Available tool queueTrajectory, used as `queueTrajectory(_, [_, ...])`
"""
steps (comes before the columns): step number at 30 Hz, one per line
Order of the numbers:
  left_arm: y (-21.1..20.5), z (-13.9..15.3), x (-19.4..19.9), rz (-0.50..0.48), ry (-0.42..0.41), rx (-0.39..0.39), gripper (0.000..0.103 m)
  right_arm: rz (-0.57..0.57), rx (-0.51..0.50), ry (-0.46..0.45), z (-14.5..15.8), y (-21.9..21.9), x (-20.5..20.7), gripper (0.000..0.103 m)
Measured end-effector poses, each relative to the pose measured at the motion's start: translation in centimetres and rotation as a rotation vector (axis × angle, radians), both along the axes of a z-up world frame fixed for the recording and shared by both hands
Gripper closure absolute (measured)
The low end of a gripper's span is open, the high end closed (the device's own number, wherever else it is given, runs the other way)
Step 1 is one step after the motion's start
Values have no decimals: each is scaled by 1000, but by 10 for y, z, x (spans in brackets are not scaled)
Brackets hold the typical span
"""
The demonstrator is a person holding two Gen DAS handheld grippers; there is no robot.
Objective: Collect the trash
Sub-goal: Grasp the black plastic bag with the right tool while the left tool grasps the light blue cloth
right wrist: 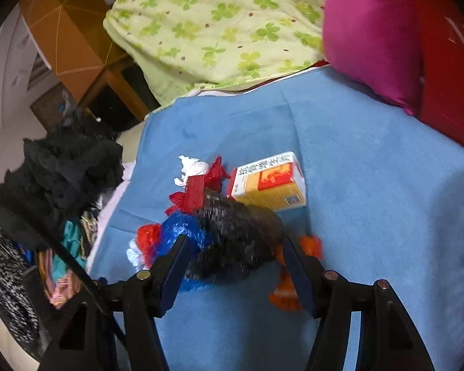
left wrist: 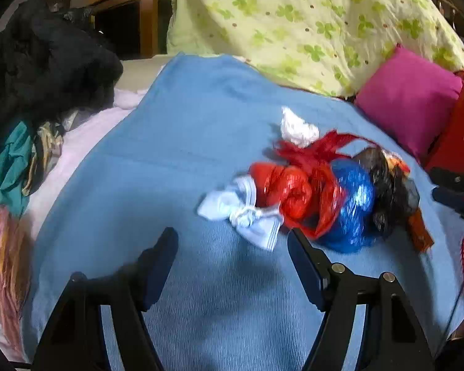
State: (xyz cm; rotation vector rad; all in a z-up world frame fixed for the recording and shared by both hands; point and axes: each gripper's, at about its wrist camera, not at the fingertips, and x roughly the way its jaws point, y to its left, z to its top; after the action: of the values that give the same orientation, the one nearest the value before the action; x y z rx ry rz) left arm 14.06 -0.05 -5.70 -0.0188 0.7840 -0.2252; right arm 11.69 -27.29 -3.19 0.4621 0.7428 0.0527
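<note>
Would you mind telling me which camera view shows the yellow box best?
The right wrist view: the yellow box lies fully visible on the blue blanket, just beyond the black bag. In the left wrist view the box cannot be made out behind the bags.

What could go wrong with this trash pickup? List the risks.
1. The black bag lies against the blue bag between the right gripper jaws, so both might get pinched.
2. The orange wrapper under one jaw could snag.
3. The left gripper might catch the blue blanket.
</note>
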Motion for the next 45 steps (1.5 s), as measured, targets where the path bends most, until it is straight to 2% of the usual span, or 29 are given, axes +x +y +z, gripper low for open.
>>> queueTrajectory(2, [0,-2,5,-4,13,-17,29,13,7,-8,-2,4,8,37])
queueTrajectory(4, [-2,-5,11,-3,21,2,29,28,2,-8,-2,10,12,37])
queueTrajectory(6, [-3,-10,20,-5,50,9,29,42,-22,12,-7,18,20,37])
queueTrajectory(9, [-2,-19,32,-3,101,-23,29,41,-76,41,-16,26,35,37])
queueTrajectory(13, [-1,-28,42,0,144,-45,31,50,-96,90,-32,31,52,38])
queueTrajectory(16, [5,-35,48,5,188,-101,41,64,-125,91,-36,37,57,38])
queueTrajectory(18, [5,-35,47,0,181,-107,48,80,-156,108,-40,42,61,38])
queueTrajectory(19, [2,-35,47,-10,180,-106,56,82,-184,118,-43,45,62,38])
queueTrajectory(20, [0,-35,46,-25,180,-106,65,85,-213,127,-45,47,62,42])
queueTrajectory(21, [-2,-35,44,-39,181,-109,69,85,-259,139,-47,52,62,50])
queueTrajectory(22, [-3,-35,43,-47,181,-112,76,84,-282,143,-47,54,61,54])
queueTrajectory(24, [-3,-34,42,-59,178,-118,81,91,-278,139,-46,55,58,67])
queueTrajectory(26, [1,-33,42,-52,179,-134,91,81,-280,133,-44,54,55,73])
queueTrajectory(29, [11,-31,41,-27,176,-170,96,69,-272,128,-40,49,47,79])
queueTrajectory(32, [19,-26,41,-2,156,-170,98,55,-242,107,-31,44,38,84])
queueTrajectory(37, [28,-25,40,22,161,-187,98,62,-164,70,-16,31,16,85])
queueTrajectory(40, [30,-27,40,39,181,-173,98,60,-111,81,-13,24,10,85])
queueTrajectory(42, [30,-23,39,47,170,-177,87,65,-74,73,-12,20,11,83])
queueTrajectory(44, [29,-19,37,54,141,-164,55,58,-52,61,-9,17,14,80])
queueTrajectory(45, [29,-16,35,68,115,-148,48,48,-44,55,-9,14,15,74])
